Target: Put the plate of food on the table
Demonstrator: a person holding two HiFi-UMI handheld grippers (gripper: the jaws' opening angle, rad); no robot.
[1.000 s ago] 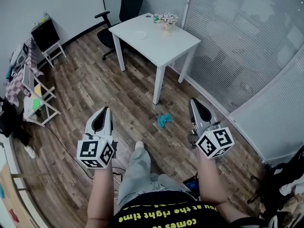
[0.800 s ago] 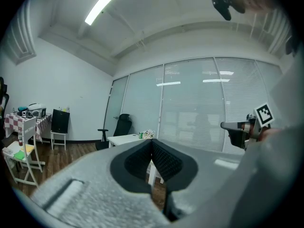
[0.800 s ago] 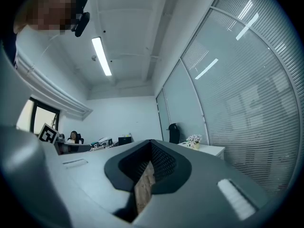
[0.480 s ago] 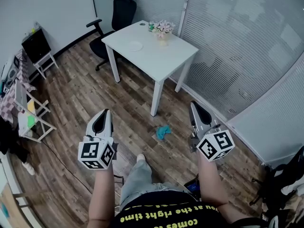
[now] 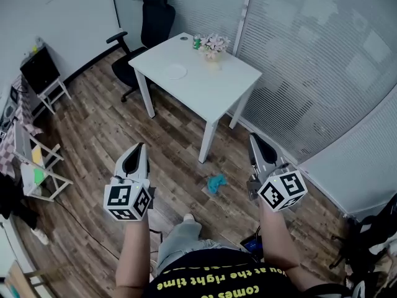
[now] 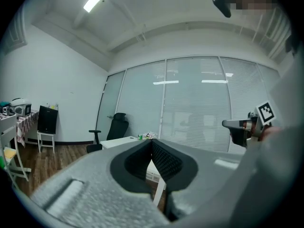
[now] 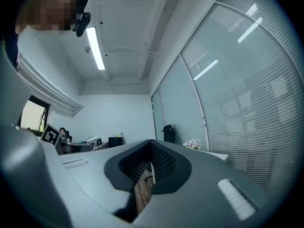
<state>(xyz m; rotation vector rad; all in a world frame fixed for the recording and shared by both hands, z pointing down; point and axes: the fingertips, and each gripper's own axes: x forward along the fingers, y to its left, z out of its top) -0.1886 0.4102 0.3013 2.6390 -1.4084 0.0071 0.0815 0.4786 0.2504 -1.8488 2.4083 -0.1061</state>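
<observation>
In the head view, the white worktop (image 5: 205,82) stands at 12 o'clock, well ahead of both claws. A white plate (image 5: 176,71) lies on its top toward the 10 o'clock side. Whether food is on it cannot be made out. Flowers (image 5: 211,44) and a green can (image 5: 197,42) sit at the far edge, and a black office chair (image 5: 152,23) stands beyond at 11 o'clock. The left claw (image 5: 138,149) is held at 7 o'clock and the right claw (image 5: 254,140) at 4 o'clock, both above the wooden floor (image 5: 111,129). A teal cloth (image 5: 216,183) lies on the floor between them.

In the left gripper view, the jaws meet tip to tip with nothing between them. The worktop and chair show past them at 10 o'clock, and the right claw is at 3 o'clock.

In the right gripper view, the jaws are pressed together and empty. The flowers are at 2 o'clock and the chair at 1 o'clock.
</observation>
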